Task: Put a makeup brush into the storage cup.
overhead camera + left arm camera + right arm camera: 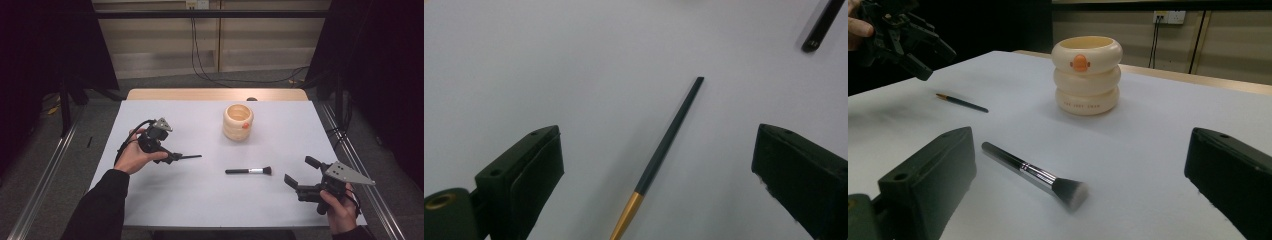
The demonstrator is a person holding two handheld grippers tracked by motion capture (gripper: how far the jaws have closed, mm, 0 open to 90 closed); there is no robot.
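Prob. lab: framed table, dark curtains, wall cables.

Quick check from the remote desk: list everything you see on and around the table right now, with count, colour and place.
cup: one, cream with an orange mark, ringed wall, upright at the far middle of the table.
makeup brush: one, black handle, silver collar, dark bristles, lying flat at centre right.
thin brush: one, dark handle with a gold collar, lying flat between the open fingers of the left gripper.
table: one, white top, wooden far edge.
cables: several, black, on the floor and wall behind the table.
left gripper: one, black, open, held above the thin brush.
right gripper: one, black, open, at the near right edge, facing the makeup brush.
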